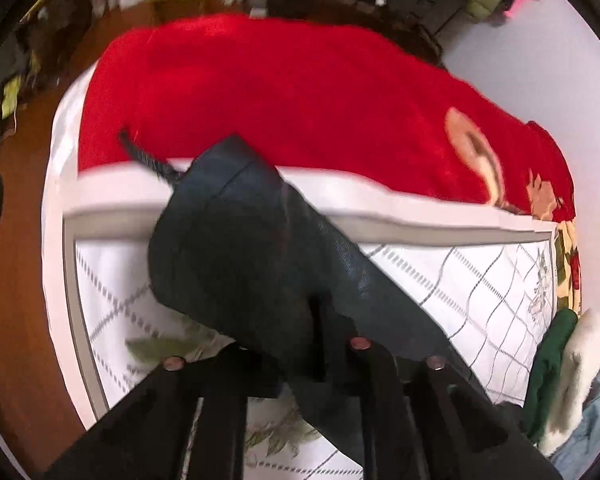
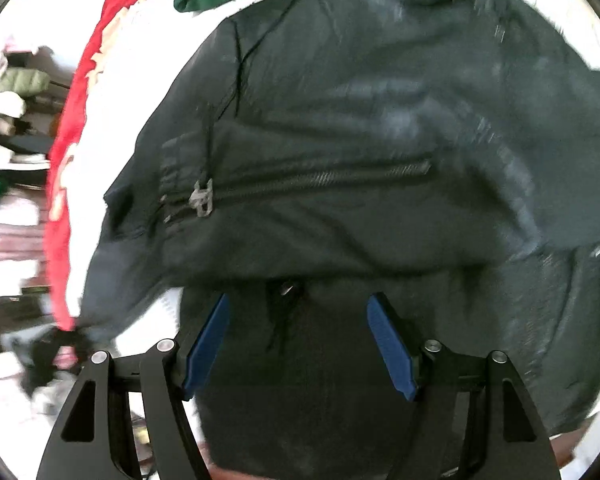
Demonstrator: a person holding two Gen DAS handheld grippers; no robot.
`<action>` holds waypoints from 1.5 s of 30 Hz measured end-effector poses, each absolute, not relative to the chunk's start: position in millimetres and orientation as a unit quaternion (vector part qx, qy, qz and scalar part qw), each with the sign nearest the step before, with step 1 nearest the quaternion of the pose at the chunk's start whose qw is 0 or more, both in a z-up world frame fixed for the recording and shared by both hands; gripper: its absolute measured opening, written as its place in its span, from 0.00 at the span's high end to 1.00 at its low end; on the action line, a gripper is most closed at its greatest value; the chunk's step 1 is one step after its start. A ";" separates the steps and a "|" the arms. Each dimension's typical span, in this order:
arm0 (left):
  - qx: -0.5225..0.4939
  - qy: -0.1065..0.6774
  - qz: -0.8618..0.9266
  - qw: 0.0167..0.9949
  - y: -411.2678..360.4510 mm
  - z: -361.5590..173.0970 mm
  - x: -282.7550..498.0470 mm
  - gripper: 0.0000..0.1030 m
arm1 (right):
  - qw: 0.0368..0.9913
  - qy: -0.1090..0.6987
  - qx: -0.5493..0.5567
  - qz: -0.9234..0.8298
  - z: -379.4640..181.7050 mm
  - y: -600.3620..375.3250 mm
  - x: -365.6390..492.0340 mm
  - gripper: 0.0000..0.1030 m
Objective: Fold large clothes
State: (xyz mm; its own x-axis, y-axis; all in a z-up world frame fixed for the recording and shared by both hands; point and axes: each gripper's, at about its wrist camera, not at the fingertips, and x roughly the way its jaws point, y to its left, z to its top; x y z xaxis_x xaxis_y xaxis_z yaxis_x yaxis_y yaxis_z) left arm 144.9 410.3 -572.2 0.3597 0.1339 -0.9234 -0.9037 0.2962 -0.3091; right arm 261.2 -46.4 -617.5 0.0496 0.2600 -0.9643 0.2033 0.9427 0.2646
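**Inspector A:** Over the near edge of the bed [image 1: 228,216], the left gripper [image 1: 300,360] has a fold of the dark jacket [image 1: 236,256] bunched between its jaws. The jaws stand close together on the cloth, and their tips are buried in it. The held portion rises away from the gripper and drapes across the white mattress edge. A short black cord [image 1: 144,156] sticks out from its far end over the red blanket [image 1: 284,92].

**Inspector B:** Noted. The red blanket covers the top of the bed from the left corner across to the right, with a printed pattern showing near the right edge. The mattress side below carries a grey quilted grid. A green garment [image 1: 548,364] and a white fleecy item [image 1: 580,364] lie by the bed's near right corner.

**Inspector A:** In the right wrist view, the right gripper [image 2: 298,344] has its jaws spread wide, and the blue pads [image 2: 208,344] stand well apart with nothing between them. The jacket fills most of that view, just ahead of the pads. Whether the pads touch it cannot be determined.

**Inspector B:** A closed zip [image 2: 320,180] runs across the jacket's middle, with a metal zip pull [image 2: 202,198] at its left end. The green garment shows past the jacket's far edge, and the red blanket runs along its left side. The image is motion-blurred; finer detail of the fabric is not legible.
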 end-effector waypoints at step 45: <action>-0.066 0.596 -0.122 0.791 -149.7 -497.8 276.6 0.15 | 0.670 0.674 0.303 -0.072 -613.4 -436.5 199.4 0.12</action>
State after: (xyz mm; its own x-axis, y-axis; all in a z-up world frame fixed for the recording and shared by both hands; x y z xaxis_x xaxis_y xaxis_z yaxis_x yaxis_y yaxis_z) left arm 276.6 -149.7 -497.8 0.2607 -0.2713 -0.9265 0.1137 0.9617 -0.2496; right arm 199.4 -436.5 -613.4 0.0817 0.3118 -0.9466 0.5048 0.8060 0.3090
